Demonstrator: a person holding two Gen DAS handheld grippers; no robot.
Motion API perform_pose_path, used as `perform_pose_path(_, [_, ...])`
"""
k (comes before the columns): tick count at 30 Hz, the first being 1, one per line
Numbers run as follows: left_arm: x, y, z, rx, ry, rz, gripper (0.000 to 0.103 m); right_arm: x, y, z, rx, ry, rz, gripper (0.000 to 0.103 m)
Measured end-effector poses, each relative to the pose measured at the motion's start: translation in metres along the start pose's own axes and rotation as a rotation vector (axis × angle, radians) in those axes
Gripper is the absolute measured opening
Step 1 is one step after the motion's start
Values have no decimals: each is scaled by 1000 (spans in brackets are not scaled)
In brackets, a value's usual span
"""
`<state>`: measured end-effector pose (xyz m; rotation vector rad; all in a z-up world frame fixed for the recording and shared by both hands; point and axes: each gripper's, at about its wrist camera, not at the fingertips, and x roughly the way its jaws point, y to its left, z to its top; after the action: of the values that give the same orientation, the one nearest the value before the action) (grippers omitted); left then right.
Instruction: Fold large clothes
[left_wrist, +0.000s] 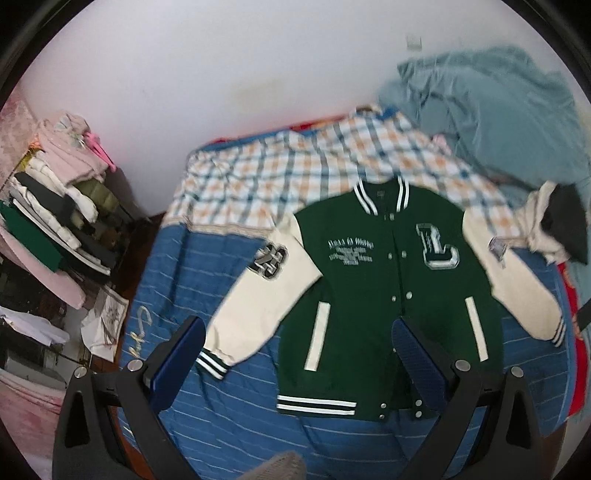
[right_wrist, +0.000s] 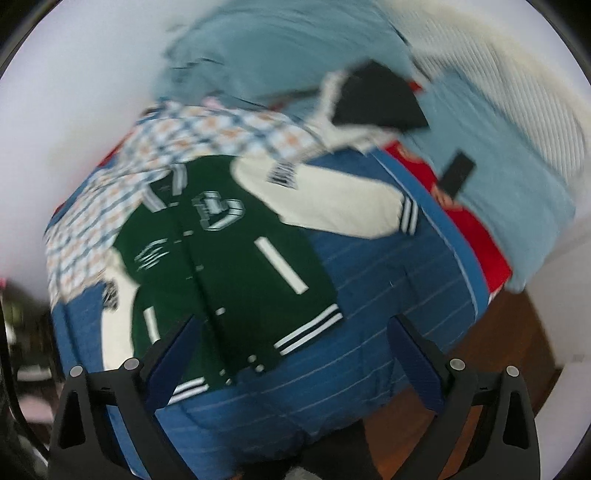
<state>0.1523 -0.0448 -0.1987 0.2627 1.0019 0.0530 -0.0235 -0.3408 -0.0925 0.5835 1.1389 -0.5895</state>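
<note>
A green varsity jacket (left_wrist: 388, 280) lay spread flat, front up, across most of the blue striped quilt (left_wrist: 221, 417), both cream sleeves angled outward. Open quilt remained along the near edge and beside the left sleeve (left_wrist: 258, 306). A checked sheet (left_wrist: 295, 166) covered the far end behind the collar, while a heap of pale blue bedding (left_wrist: 491, 110) and a dark-and-cream garment (left_wrist: 554, 225) crowded the far right corner, close to the right sleeve. Stacked clothes (left_wrist: 55, 206) stood well clear, off the bed's left side. Both grippers, the left gripper (left_wrist: 299, 347) and right gripper (right_wrist: 295, 343), hung over the near edge with fingers spread, touching nothing.
</note>
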Motion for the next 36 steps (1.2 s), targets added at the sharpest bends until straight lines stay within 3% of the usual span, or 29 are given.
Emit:
perform_pose_path(4, [63, -37, -6, 12, 81, 41, 103, 86, -61, 18, 141, 47, -14, 99])
perform_pose_path(9, [142, -85, -16, 18, 190, 112, 103, 213, -147, 48, 333, 107, 37, 99])
perform_pose_path(15, [232, -141, -33, 23, 289, 147, 103, 356, -233, 77, 596, 125, 79, 97])
perform_pose_path(20, [293, -171, -37, 33, 337, 181, 103, 424, -270, 98, 732, 78, 163, 94])
perform_pose_path(23, [319, -184, -32, 45, 330, 193, 103, 445, -271, 115, 739, 6, 209, 93])
perform_pose_path(24, [328, -188, -30, 50, 330, 191, 103, 450, -268, 121, 733, -15, 216, 84])
perform_pose_path(26, [336, -194, -28, 60, 327, 191, 103, 459, -261, 131, 718, -28, 206, 53])
perform_pose_path(27, [340, -197, -26, 67, 319, 188, 103, 462, -257, 137, 705, -33, 188, 31])
perform_pose_path(28, [341, -198, -26, 70, 311, 185, 103, 461, -251, 142, 698, -41, 185, 22])
perform_pose_path(31, [343, -200, -23, 67, 293, 164, 103, 442, -230, 166, 649, -114, 162, 18])
perform_pose_path(36, [345, -197, -23, 28, 304, 127, 103, 370, -167, 214, 473, -288, 179, 17])
